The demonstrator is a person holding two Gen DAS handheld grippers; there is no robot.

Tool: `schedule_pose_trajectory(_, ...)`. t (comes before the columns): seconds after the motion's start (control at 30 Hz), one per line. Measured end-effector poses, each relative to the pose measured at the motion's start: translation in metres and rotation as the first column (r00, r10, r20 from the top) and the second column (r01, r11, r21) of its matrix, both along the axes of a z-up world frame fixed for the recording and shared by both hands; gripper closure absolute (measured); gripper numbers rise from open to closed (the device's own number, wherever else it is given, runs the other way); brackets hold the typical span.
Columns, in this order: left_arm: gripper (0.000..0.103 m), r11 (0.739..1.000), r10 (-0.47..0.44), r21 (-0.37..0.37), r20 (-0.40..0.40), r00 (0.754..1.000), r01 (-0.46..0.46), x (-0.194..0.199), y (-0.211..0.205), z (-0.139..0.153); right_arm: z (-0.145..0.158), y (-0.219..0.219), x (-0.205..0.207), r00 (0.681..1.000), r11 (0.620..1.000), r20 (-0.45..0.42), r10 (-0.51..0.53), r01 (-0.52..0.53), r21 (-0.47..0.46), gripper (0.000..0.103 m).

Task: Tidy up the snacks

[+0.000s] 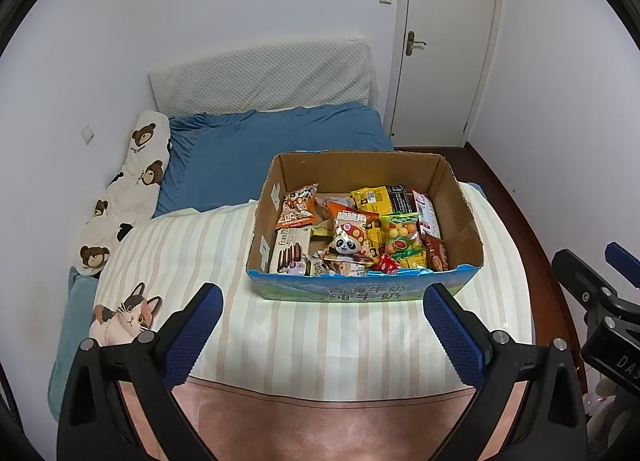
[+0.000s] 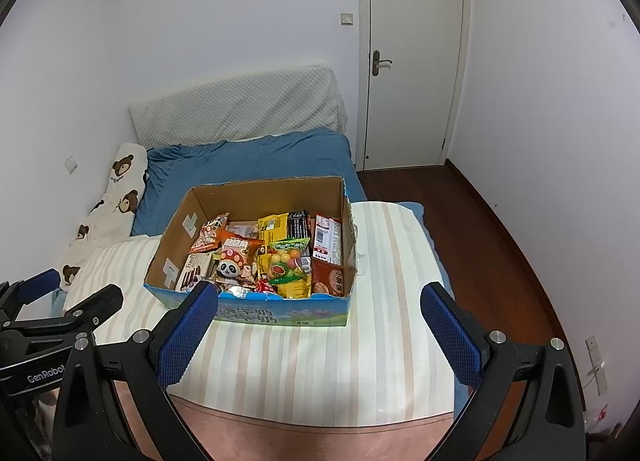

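Brown corrugated cardboard box [image 1: 460,197] with a glossy blue printed front, raw matt paper inside, torn rough along its rim. Shiny crinkled plastic snack wrappers [image 1: 352,233] packed within, foil glinting on a small red packet [image 1: 388,264]. Beneath, soft matt cream-and-beige striped cloth blanket [image 1: 320,341], edged by smooth pink fabric. Behind, wrinkled blue cotton-like sheet [image 1: 240,157] and a white dimpled, textured cushion [image 1: 260,77]. Matt black plastic left gripper [image 1: 322,317] and right gripper [image 2: 320,315], blue knurled rubbery pads [image 2: 188,337], bright metal screw heads. Polished dark red wooden floor [image 2: 480,241], semi-gloss white painted door [image 2: 412,61] with a brass-toned metal handle.
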State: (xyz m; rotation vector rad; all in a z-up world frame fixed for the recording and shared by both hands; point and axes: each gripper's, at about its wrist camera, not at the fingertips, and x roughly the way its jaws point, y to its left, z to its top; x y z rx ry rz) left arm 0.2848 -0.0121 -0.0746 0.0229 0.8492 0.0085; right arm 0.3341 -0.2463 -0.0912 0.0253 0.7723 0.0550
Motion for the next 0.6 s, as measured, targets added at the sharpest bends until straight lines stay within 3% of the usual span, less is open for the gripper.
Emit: schedule_pose_trajectory(0.6, 0.000, 1.000, -0.008, -0.001, 0.004, 1.000, 0.008, -0.0003, -0.0020, 0.0029, 0.0029, -0.0017, -0.0044, 1.000, 1.000, 0.009, -0.002, 0.002, -0.011, 0.000)
